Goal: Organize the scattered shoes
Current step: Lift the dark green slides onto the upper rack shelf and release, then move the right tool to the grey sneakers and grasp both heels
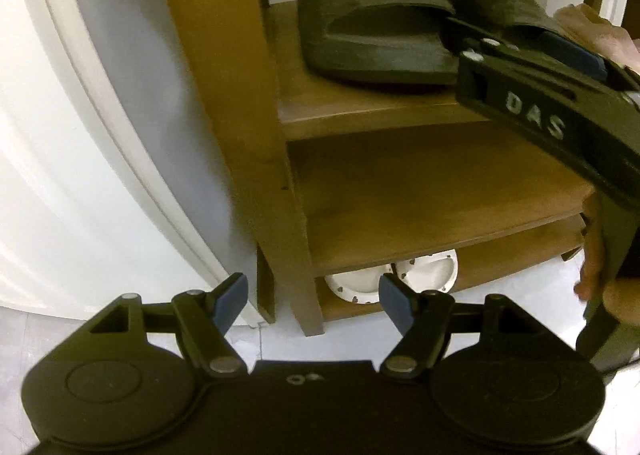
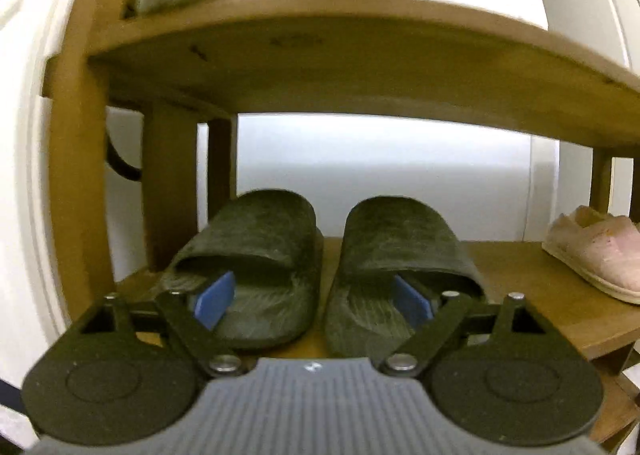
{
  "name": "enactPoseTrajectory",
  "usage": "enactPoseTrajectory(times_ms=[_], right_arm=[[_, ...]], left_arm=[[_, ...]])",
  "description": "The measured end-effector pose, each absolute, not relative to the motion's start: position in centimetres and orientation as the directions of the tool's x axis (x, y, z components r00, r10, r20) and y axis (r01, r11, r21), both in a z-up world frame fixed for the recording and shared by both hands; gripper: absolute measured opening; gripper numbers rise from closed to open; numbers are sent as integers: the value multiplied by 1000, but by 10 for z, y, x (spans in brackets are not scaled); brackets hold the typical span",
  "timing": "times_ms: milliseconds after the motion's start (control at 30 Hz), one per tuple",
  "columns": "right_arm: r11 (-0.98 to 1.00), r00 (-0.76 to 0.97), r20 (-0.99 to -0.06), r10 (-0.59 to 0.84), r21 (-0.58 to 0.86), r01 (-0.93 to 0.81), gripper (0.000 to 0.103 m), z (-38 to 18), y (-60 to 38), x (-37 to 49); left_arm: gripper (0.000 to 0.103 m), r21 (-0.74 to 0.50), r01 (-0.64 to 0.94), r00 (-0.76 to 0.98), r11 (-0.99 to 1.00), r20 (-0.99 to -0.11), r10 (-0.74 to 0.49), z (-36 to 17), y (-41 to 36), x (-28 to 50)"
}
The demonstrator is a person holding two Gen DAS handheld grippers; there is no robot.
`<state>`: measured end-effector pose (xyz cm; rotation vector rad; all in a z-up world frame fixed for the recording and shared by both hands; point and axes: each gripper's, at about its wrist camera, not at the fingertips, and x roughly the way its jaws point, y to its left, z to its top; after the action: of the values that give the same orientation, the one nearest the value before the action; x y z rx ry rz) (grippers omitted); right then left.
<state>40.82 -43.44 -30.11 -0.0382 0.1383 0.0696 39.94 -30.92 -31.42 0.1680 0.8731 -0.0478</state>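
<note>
Two dark slides [image 2: 320, 271] parked side by side on the middle shelf [image 2: 532, 279] of the wooden rack [image 1: 240, 95], toes toward the far wall, heels toward the near edge, long axes running near to far. Right gripper [image 2: 316, 301] directly at the heels, jaws spread wide with one blue pad over each footbed, gripping nothing; no earlier view to compare. Pair therefore straight ahead of this gripper and much nearer to it than to the other. Left gripper [image 1: 312, 301] lower and nearer, tilted down toward the bottom tier, partly open and empty, white soles [image 1: 392, 279] showing beneath the lowest board. Tight headroom under the upper shelf [image 2: 360, 55]; rack post close on the left of the slides; bare board on the right up to a pink shoe [image 2: 596, 255]. Likely judgement: pair already placed, clean exit straight back toward the near edge.
</note>
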Motion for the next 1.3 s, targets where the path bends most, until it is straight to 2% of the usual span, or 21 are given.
enactPoseTrajectory(times_ms=[100, 233, 300, 400, 500, 667, 833, 933, 1100, 1300], right_arm=[[996, 990, -123, 75, -37, -80, 91, -299, -434, 389], [998, 997, -55, 62, 10, -62, 91, -305, -454, 331], [998, 999, -26, 32, 53, -31, 92, -314, -474, 292], [992, 997, -31, -74, 103, 76, 98, -343, -512, 227], [974, 978, -101, -185, 114, 196, 98, -398, -546, 165], [953, 935, -208, -288, 32, 301, 98, -477, -560, 102], [954, 893, -344, -290, -32, 297, 97, -547, -554, 68], [947, 871, -385, -303, -20, 321, 97, -570, -562, 67], [946, 864, -394, -313, -50, 320, 97, -599, -571, 61], [949, 827, -481, -289, -31, 314, 97, -644, -584, 66]], left_arm=[[73, 124, 118, 660, 985, -751, 16, -313, -314, 388], [73, 118, 121, 685, 986, -729, 4, -321, -322, 364], [73, 87, 116, 673, 989, -739, -14, -343, -332, 341], [73, 71, 140, 640, 988, -767, -36, -386, -349, 315], [73, 107, 180, 625, 978, -780, -30, -441, -381, 282], [73, 110, 229, 514, 967, -857, -24, -543, -414, 241], [73, 142, 274, 473, 951, -881, -5, -607, -442, 195], [73, 144, 263, 463, 954, -886, 6, -621, -442, 175], [73, 157, 245, 482, 957, -876, 20, -629, -449, 166], [73, 190, 256, 472, 948, -880, 49, -655, -451, 162]])
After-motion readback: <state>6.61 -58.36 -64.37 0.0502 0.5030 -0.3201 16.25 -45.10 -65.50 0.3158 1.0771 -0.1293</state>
